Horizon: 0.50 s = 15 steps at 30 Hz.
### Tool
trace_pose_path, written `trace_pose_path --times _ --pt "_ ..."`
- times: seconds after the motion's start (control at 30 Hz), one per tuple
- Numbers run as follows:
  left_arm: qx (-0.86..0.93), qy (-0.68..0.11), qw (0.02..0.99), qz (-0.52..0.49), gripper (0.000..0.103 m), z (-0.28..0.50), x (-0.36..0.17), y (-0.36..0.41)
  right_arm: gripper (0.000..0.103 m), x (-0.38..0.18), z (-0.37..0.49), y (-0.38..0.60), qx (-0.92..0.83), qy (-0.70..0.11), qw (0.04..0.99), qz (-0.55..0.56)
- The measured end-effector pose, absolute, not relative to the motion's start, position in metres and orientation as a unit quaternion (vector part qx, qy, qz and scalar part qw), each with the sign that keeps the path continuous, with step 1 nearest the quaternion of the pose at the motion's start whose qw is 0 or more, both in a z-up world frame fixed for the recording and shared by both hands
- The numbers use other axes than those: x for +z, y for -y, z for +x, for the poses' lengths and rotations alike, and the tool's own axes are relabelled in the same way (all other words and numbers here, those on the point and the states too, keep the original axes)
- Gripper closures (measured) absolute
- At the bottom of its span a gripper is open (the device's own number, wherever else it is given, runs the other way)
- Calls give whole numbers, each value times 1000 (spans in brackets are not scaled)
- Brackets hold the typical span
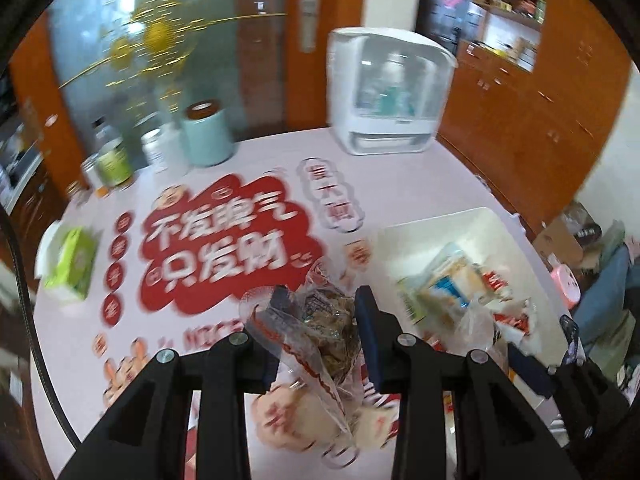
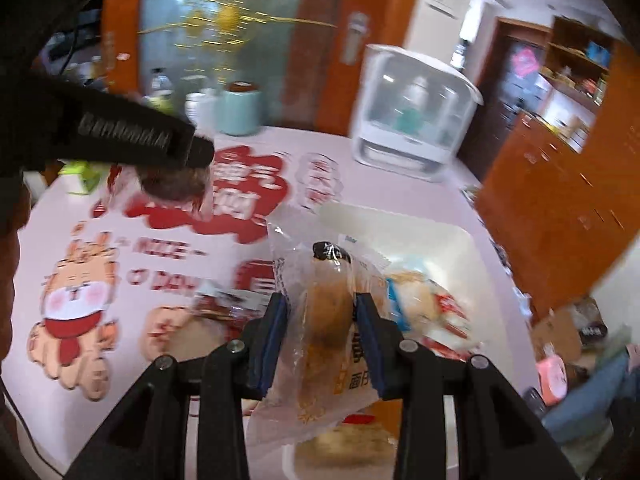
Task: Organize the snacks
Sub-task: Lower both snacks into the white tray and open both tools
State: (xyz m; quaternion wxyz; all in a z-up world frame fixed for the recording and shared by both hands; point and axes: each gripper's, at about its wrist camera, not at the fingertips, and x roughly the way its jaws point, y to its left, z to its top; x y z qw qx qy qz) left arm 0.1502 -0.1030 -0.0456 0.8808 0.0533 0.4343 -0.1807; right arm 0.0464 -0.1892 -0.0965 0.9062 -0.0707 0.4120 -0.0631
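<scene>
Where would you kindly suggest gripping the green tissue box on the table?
Grip the green tissue box across its two long side faces, coming from above. It lies flat and alone near the table edge, so both sides look free.

Open tablecloth ahead; dispenser and jars block the rear.

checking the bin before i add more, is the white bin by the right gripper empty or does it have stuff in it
Not empty. The white bin already holds several snack packets, piled along its near side; the far part of its floor is bare.
</scene>
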Motion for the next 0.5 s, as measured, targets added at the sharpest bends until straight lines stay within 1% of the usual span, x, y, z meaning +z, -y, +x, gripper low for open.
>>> trace_pose_path --times 0.27,0.5 --pt "-237 -453 854 97 71 177 -63 197 68 -108 55 237 -133 -419 896 -63" --pt "-255 -477 831 130 70 184 -91 240 68 -120 55 257 -158 -434 885 -64"
